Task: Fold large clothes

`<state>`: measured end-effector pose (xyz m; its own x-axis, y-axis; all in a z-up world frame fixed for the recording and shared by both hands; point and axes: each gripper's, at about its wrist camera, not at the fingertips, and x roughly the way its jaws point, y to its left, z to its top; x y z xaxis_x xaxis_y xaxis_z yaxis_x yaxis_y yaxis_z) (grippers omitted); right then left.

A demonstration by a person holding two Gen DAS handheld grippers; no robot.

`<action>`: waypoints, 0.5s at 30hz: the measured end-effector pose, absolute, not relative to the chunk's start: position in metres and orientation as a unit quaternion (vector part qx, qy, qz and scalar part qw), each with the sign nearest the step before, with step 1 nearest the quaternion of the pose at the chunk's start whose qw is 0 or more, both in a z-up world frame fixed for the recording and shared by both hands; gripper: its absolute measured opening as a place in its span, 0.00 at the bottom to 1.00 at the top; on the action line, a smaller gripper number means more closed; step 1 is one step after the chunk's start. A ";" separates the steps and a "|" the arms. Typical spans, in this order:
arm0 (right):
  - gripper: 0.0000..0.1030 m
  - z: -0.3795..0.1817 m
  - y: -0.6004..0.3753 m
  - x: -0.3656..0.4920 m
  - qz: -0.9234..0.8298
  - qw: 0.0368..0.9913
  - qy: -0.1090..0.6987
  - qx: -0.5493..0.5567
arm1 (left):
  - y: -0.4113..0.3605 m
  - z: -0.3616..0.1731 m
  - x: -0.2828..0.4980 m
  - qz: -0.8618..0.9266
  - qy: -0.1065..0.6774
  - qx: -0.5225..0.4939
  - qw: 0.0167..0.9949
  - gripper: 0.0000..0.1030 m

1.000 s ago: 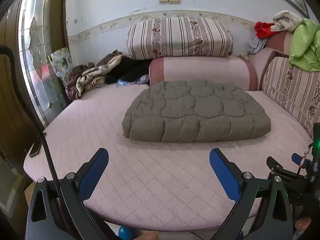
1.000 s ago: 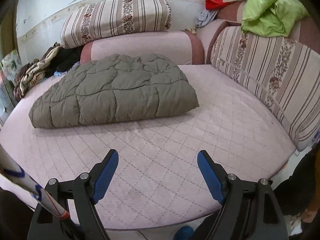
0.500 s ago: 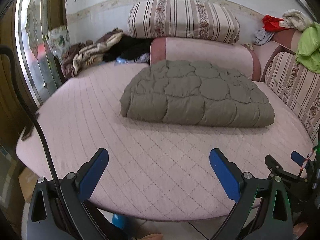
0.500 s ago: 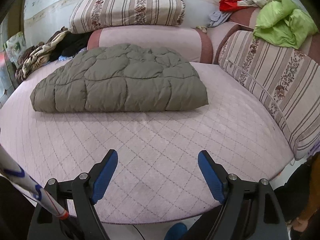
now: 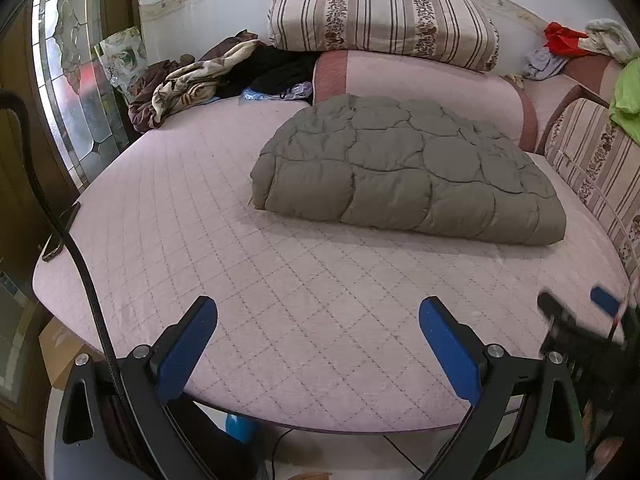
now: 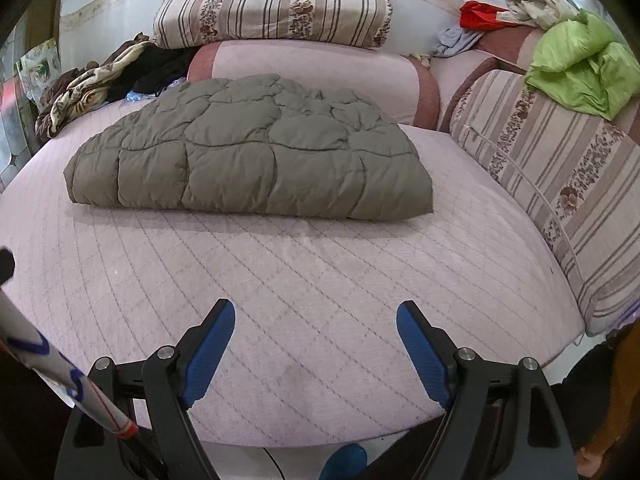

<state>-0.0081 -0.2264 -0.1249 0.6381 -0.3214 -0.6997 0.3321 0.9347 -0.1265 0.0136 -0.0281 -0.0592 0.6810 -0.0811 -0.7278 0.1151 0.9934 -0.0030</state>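
Honestly, no brand, label or readable writing shows in either view. The grey-green quilted coat [image 5: 404,168] lies folded into a thick bundle on the pink quilted bed [image 5: 280,280], near the pink bolster [image 5: 420,80] that carries a striped floral pillow [image 5: 380,16]. The left gripper [image 5: 316,340] and the right gripper [image 6: 316,344] both hang over the near edge of the bed, jaws spread wide, gripping nothing, well apart from the coat. Compared with a second ago, both cameras look down more steeply, and the coat keeps its place and shape.
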 end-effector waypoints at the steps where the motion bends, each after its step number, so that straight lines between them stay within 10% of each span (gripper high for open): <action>1: 0.84 -0.119 -0.226 -0.002 -0.180 0.907 0.380 0.005 | -0.027 -0.059 0.014 -0.053 0.396 0.020 0.916 0.98; 15: 0.89 -0.138 -0.205 -0.003 -0.182 0.898 0.398 -0.048 | -0.015 -0.060 0.020 -0.035 0.401 0.005 0.915 0.98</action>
